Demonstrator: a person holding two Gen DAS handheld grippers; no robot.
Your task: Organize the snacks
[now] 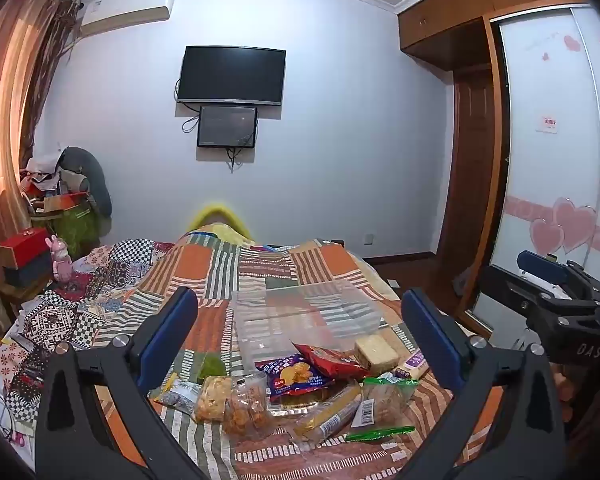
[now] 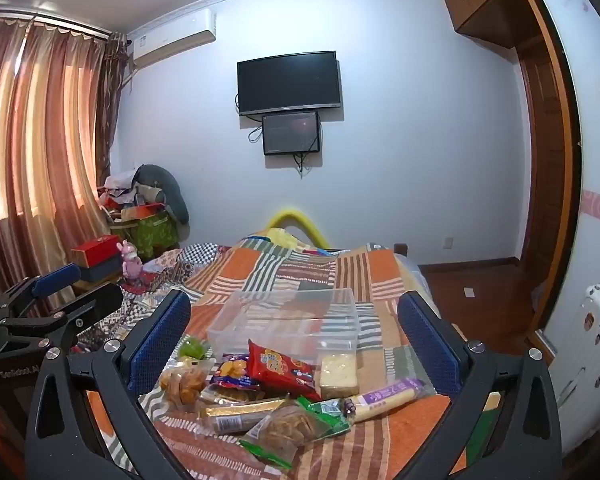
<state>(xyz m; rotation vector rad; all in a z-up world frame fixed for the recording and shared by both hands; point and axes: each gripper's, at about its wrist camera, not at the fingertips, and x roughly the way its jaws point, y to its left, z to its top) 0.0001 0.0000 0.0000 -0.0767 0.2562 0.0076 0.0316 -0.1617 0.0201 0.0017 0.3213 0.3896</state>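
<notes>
Both grippers' jaws gape above snacks (image 2: 276, 392) near clear box (image 2: 288, 316)

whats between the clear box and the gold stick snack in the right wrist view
The red chip bag lies between the clear box and the gold stick snack, seen in the right wrist view.

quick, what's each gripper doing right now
left gripper: open, holding nothing
right gripper: open, holding nothing
</notes>
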